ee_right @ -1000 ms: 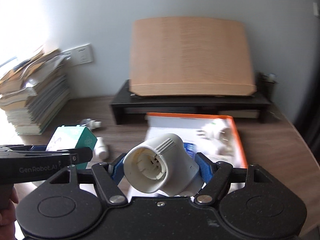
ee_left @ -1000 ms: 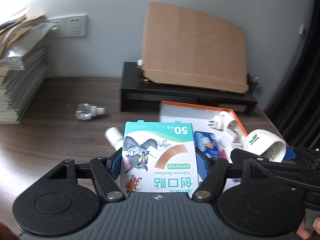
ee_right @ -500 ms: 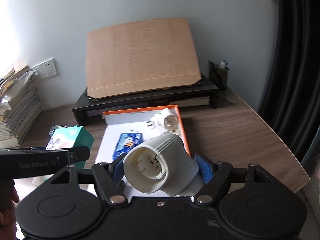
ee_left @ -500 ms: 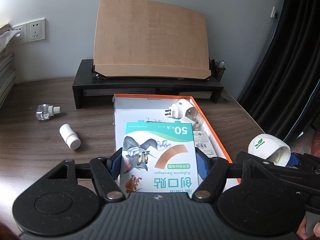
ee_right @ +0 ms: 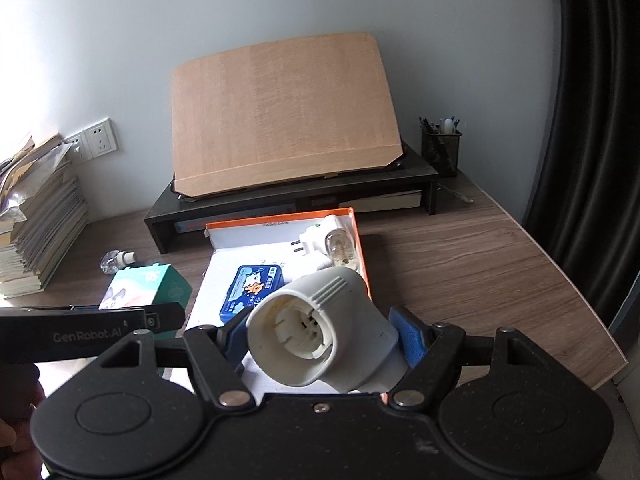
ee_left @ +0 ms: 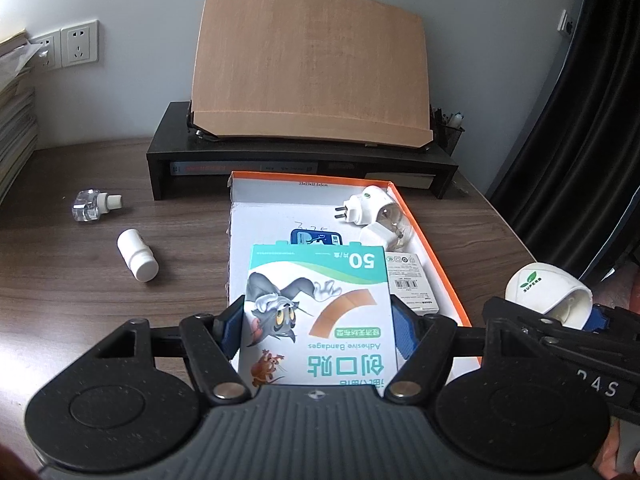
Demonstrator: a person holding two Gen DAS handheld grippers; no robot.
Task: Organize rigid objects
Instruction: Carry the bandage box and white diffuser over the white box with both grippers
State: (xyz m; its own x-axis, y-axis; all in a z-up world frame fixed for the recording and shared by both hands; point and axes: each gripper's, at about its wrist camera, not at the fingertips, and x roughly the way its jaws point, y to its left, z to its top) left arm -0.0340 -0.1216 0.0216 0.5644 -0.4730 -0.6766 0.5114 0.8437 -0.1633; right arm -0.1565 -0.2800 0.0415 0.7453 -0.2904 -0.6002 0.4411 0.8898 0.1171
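Left wrist view: my left gripper (ee_left: 316,320) clamps the bandage box (ee_left: 320,312), held over the near end of the orange-rimmed tray (ee_left: 436,256). I judge this the placing step; next I must lower it onto bare tray floor beside the blue tin (ee_left: 316,237). It reads "Adhesive Bandages" and "50".

Right wrist view: my right gripper (ee_right: 320,340) pinches the white plug-in heater (ee_right: 320,332) above the tray's near right corner. The other tool reads "GenRobot.AI".
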